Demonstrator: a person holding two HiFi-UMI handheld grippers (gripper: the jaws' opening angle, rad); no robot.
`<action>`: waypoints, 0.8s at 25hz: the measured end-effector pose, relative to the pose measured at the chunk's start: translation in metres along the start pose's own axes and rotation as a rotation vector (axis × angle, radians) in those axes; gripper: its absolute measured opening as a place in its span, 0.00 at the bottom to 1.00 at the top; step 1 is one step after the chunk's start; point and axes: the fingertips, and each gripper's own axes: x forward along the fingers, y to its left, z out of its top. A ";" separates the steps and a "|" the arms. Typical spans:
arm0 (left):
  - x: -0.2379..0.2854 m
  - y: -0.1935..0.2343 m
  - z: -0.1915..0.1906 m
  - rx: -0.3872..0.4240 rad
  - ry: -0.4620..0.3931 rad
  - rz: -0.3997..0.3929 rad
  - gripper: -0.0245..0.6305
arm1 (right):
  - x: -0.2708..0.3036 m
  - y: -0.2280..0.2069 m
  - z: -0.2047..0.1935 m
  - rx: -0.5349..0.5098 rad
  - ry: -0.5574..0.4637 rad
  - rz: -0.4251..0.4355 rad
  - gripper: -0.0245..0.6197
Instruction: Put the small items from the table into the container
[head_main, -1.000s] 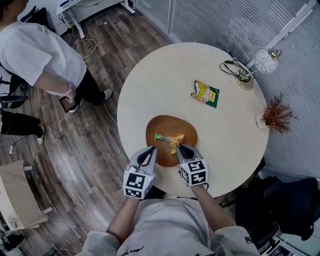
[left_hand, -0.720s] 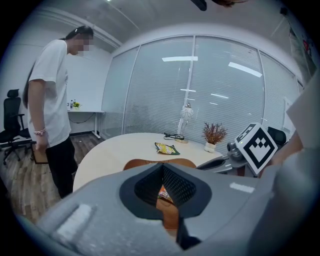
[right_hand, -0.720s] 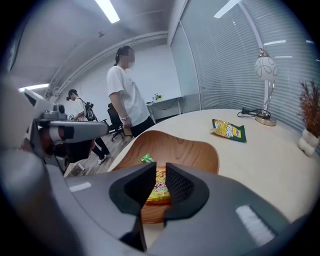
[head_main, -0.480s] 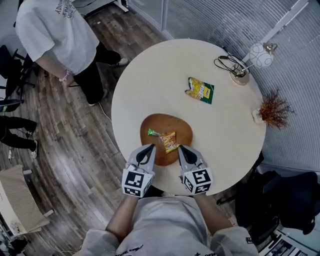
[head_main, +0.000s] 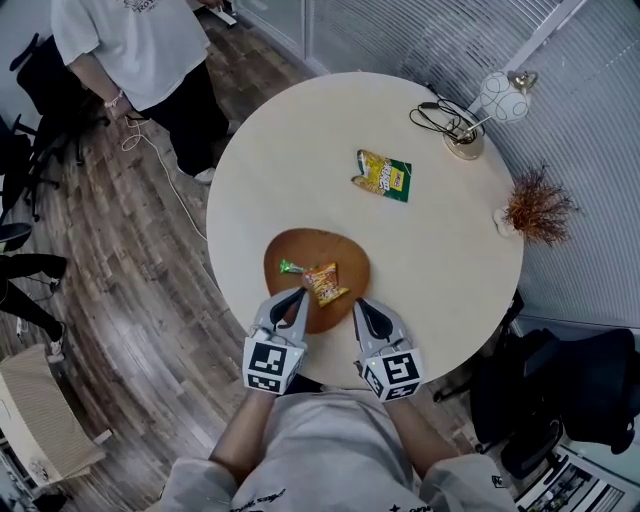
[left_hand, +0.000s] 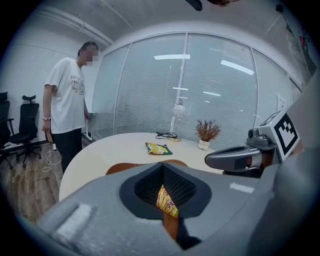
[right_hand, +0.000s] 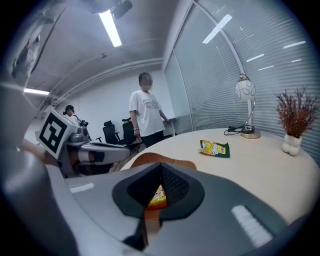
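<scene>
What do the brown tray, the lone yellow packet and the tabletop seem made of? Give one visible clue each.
Tray: probably wood, matte warm brown.
Yellow packet: thin plastic or foil film, with glossy print and crinkled edges.
Tabletop: pale laminate or painted board, smooth and uniform with no grain.

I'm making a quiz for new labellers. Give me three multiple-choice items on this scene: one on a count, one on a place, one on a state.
1. How many small packets lie in the brown tray?
A) none
B) two
C) four

2. Where does the yellow-green snack packet lie?
A) in the tray
B) on the bare table, beyond the tray
C) in a gripper's jaws

3. How do the right gripper's jaws stand?
A) wide apart
B) shut on a packet
C) shut, holding nothing

Answers:
1 B: a green packet and an orange packet lie there.
2 B: bare table top shows all round it.
3 C: in the right gripper view the jaws meet with nothing between them.
</scene>
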 end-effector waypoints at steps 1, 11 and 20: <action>0.002 -0.001 0.001 0.004 0.002 -0.004 0.03 | 0.000 -0.002 0.000 0.003 0.001 -0.003 0.04; 0.006 0.001 0.005 -0.029 0.003 -0.008 0.03 | 0.029 -0.081 0.027 0.022 -0.032 -0.165 0.04; 0.024 0.002 -0.010 -0.066 0.042 -0.012 0.03 | 0.173 -0.189 0.031 -0.056 0.137 -0.266 0.43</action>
